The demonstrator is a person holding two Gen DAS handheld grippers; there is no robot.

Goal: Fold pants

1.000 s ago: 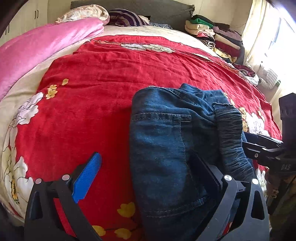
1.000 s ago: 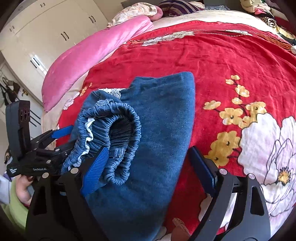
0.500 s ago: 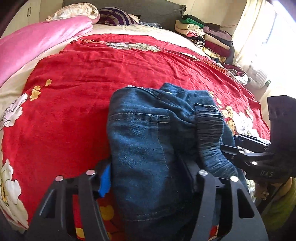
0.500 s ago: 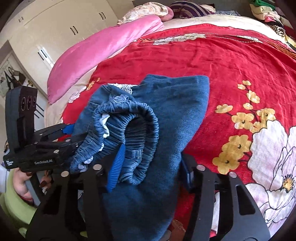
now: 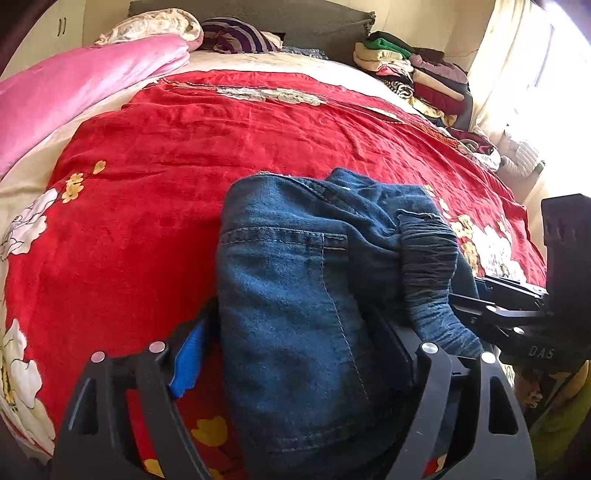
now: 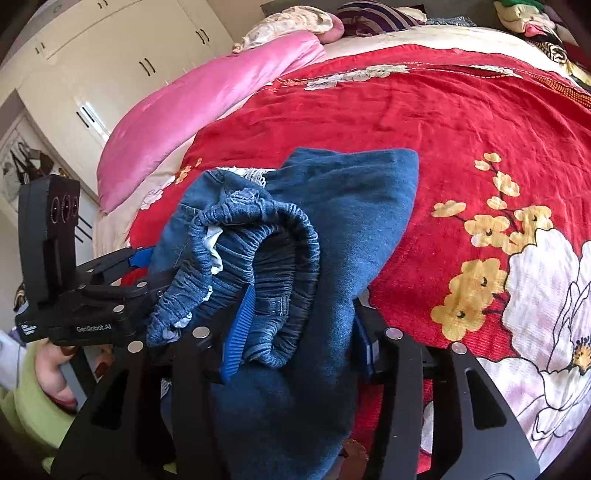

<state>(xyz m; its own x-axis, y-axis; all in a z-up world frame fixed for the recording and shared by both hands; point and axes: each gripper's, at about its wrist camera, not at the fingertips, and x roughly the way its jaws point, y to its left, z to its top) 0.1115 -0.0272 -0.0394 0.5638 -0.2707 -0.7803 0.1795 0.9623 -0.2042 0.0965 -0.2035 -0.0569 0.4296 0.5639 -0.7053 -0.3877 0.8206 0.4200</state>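
Right up close, the left tongs [image 5: 295, 354] straddle the folded blue jeans [image 5: 295, 295]; their jaws are easing apart, the denim bundle between them, and the blue pad [image 5: 188, 362] on one finger stands just off the cloth. The right tongs [image 6: 295, 336] are clamped on the other side of the same bundle, one blue pad [image 6: 240, 325] pressed into the gathered elastic waistband [image 6: 266, 258], the other finger hidden behind the thick fold. A hand [image 6: 55, 365] in a green sleeve [image 6: 26, 406] grips the left tool's handle at the edge.

One pair of jeans, then, bunched into a thick wad and lying at the near edge of the bed, on the red flowered bedspread [image 5: 184, 166]. Two tongs on it, one to each side.

Beyond the denim the red spread runs clear and wrinkled. Off to one side lies one pink quilt [image 5: 74, 88], rolled long. At the head of the bed sit a pale patterned pillow [image 5: 155, 26] and a purple striped one [image 5: 236, 37]. In the far corner is one stack of folded clothes [image 5: 410, 74], beside a bright curtained window [image 5: 535, 74]. From the right-hand view, white wardrobe doors [image 6: 122, 55] stand behind the quilt.
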